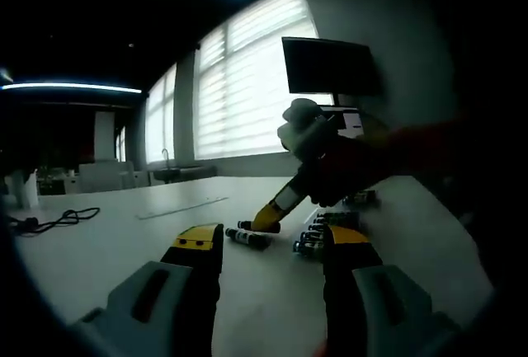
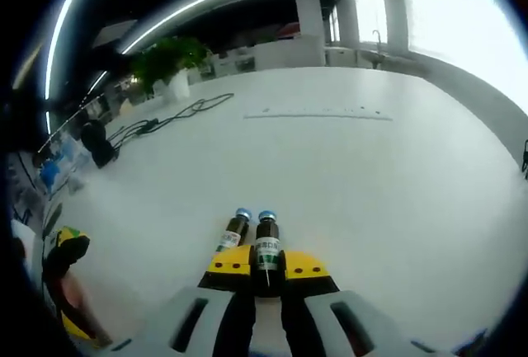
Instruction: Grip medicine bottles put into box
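- Right gripper view: the right tool (image 2: 266,268) has its yellow-tipped jaws clenched on a small dark glass medicine bottle (image 2: 266,243) with a blue cap and a pale label; the bottle lies lengthwise between the jaws, cap pointing away across the table (image 2: 346,159)
- A second bottle (image 2: 234,229) of the same kind lies just beside it, tilted a little, on the smooth white tabletop
- A black cable (image 2: 169,118) snakes near the far edge of the table, and a long flat strip (image 2: 318,113) lies further along that side
- A leafy green plant (image 2: 165,60) stands beyond the far edge, blurred
- In the left gripper view the left tool (image 1: 272,250) is released, its grey and yellow jaws standing well apart over bare table
- In that view the right tool's yellow tip reaches down to a dark bottle on the table; more small bottles (image 1: 318,237) lie in a cluster near it, too dim to count
- The hand holding the right tool is a dark reddish blur, hard to make out
- A dark monitor (image 1: 330,64) stands beyond the table, before bright window blinds
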The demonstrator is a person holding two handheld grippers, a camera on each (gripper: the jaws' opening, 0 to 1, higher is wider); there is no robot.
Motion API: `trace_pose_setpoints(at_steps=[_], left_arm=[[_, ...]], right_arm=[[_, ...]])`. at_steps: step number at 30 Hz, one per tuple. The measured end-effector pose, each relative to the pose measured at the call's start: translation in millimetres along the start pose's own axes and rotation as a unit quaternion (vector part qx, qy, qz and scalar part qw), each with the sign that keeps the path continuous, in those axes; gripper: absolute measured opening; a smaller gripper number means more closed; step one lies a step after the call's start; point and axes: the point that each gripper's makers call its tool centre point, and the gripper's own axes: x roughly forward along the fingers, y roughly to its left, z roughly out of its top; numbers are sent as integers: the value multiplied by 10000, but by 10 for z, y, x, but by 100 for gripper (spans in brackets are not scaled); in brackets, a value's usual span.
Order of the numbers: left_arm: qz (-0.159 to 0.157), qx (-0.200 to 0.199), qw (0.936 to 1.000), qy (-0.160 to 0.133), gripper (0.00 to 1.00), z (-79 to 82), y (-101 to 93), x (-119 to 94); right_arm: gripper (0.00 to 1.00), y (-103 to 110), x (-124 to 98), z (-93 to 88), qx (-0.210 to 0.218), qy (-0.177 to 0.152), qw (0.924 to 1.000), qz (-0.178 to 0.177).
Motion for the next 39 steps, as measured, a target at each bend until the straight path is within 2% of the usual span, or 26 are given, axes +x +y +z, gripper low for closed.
trace_pose_setpoints(at_steps=[9,16,22,29,39], left_arm=[[-6,21,10000,47,41,-14,-6,5],[-17,77,9999,88,41,-23,-17,8],[-5,90,9999,101,41,-26,-14,7],[6,126,9999,115,41,-29,-13,7],[9,195,9997,164,41,-47,-18,13]], right_arm=[[7,-107,-271,136,87,-292,9995,-63],[7,-285,-531,114,128,-416,9987,-255],[7,-533,-741,38,307,-492,9971,-487],[7,-622,-869,-42,323,-475,9964,-617],[7,-868,-1136,-281,413,-418,9940,-928]])
